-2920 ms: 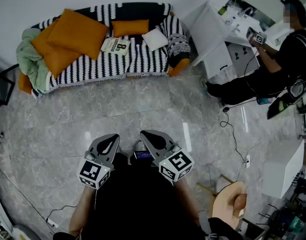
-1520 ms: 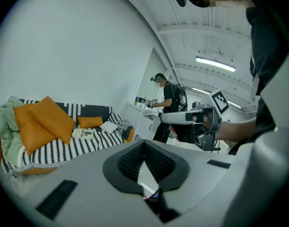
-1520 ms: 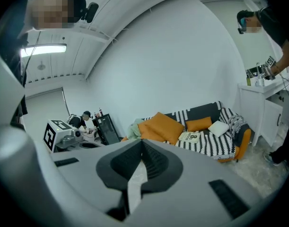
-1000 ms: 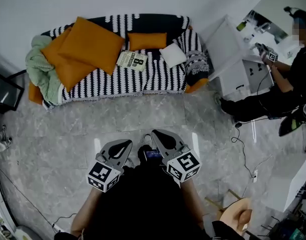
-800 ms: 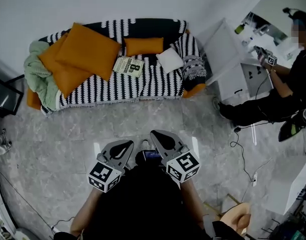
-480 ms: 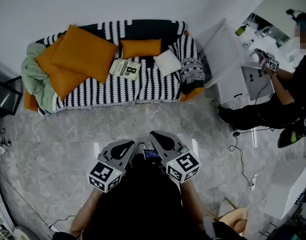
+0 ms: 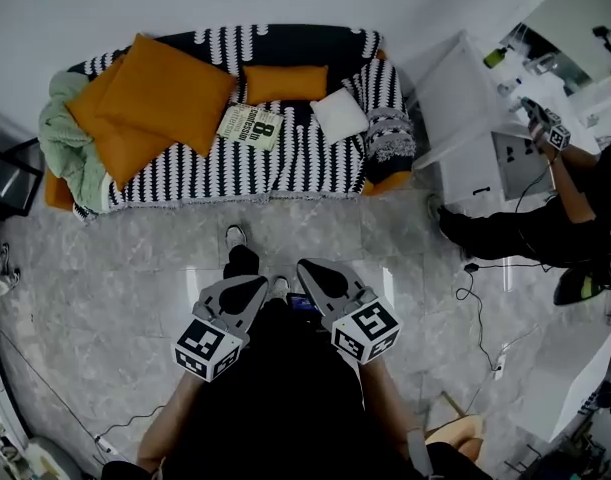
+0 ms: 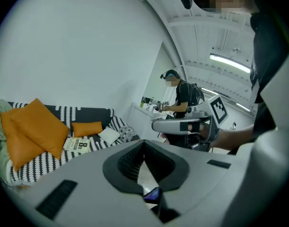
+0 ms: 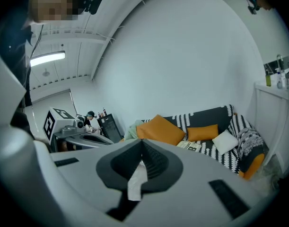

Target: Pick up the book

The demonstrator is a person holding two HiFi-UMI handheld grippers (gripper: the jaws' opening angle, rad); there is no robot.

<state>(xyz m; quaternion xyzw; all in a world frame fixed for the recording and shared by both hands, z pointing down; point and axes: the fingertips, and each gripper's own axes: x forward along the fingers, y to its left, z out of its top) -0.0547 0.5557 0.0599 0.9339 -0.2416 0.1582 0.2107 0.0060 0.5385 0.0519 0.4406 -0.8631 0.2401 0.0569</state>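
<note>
The book [image 7: 250, 126], pale with a big dark "8" on its cover, lies flat on the black-and-white striped sofa [image 7: 285, 173], between the large orange cushion [image 7: 165, 88] and a white pillow [image 7: 340, 116]. It also shows in the left gripper view as the book [image 8: 79, 144] and in the right gripper view as the book [image 9: 191, 146]. Both grippers are held close to the person's body, well short of the sofa and pointing toward it. The left gripper [image 7: 247, 290] is shut and holds nothing. The right gripper [image 7: 310, 273] is also shut and holds nothing.
A green blanket [image 7: 70, 143] and a small orange cushion [image 7: 285, 83] lie on the sofa. A white cabinet [image 7: 465, 118] stands to the sofa's right, with another person [image 7: 545, 228] beside it. Cables [image 7: 485, 308] trail over the grey marble floor. A dark object [image 7: 5, 178] sits at far left.
The person has stepped toward the sofa, which now lies closer, and a foot shows ahead of the grippers. Both grippers travelled along, still shut.
</note>
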